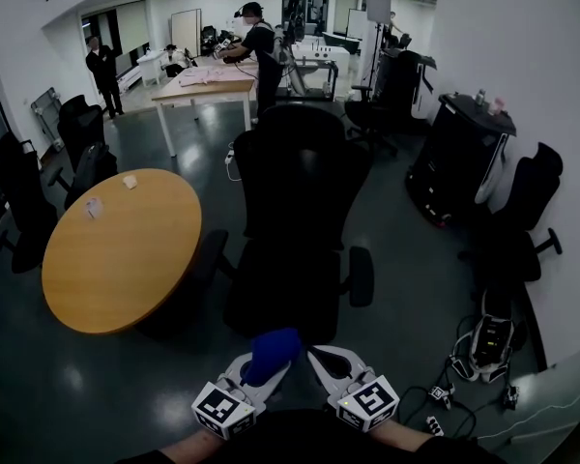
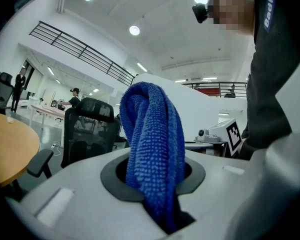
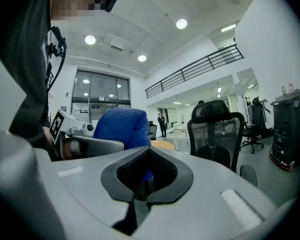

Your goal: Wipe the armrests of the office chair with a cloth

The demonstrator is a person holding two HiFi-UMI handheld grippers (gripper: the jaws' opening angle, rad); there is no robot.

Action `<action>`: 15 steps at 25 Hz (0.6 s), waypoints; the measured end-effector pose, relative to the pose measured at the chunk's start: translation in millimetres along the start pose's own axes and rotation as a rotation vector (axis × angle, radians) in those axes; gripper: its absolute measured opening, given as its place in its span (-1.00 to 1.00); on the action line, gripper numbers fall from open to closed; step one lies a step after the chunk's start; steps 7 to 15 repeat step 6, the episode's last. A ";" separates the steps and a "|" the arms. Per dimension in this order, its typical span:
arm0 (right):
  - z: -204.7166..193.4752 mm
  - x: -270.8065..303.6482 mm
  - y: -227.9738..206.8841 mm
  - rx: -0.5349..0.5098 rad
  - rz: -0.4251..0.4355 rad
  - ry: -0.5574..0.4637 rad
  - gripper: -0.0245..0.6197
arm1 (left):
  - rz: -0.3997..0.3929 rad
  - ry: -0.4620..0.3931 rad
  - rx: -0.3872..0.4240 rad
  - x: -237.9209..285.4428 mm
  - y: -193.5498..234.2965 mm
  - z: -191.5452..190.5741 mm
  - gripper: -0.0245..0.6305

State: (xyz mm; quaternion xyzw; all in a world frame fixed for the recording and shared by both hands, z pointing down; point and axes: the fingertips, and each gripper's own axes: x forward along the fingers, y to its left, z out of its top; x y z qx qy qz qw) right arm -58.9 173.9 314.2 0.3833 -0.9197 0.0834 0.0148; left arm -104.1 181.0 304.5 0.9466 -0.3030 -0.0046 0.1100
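A black office chair (image 1: pixel 300 211) stands in front of me with its back toward me. One armrest (image 1: pixel 211 257) is on its left and the other (image 1: pixel 361 276) on its right. At the bottom of the head view my left gripper (image 1: pixel 261 375) is shut on a blue cloth (image 1: pixel 273 354), which bunches up above the jaws. In the left gripper view the blue cloth (image 2: pixel 152 149) fills the middle, clamped in the left gripper (image 2: pixel 157 189). My right gripper (image 1: pixel 331 365) is held close beside it and short of the chair. Seen in its own view, the right gripper (image 3: pixel 146 179) is shut with nothing in it.
A round wooden table (image 1: pixel 121 249) stands left of the chair, close to its left armrest. More black chairs (image 1: pixel 522 211) and a black cabinet (image 1: pixel 459 158) are at the right. Cables and a power strip (image 1: pixel 464 375) lie on the floor at lower right. People stand at a far table (image 1: pixel 208 85).
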 end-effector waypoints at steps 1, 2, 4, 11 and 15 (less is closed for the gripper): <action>0.3 0.1 0.6 0.001 0.001 0.000 -0.91 | 0.001 0.000 0.002 -0.5 -0.1 0.3 -0.59; 0.6 -0.2 1.2 0.002 0.002 0.000 -0.91 | 0.001 0.000 0.002 -1.0 -0.7 0.5 -0.59; 0.6 -1.7 1.9 0.003 0.002 0.001 -0.91 | 0.001 0.000 0.003 -1.7 -2.8 0.7 -0.59; 0.4 -3.8 2.3 0.004 0.000 0.002 -0.91 | 0.002 0.000 0.003 -2.4 -5.3 0.4 -0.59; 0.4 -3.8 2.3 0.004 0.000 0.002 -0.91 | 0.002 0.000 0.003 -2.4 -5.3 0.4 -0.59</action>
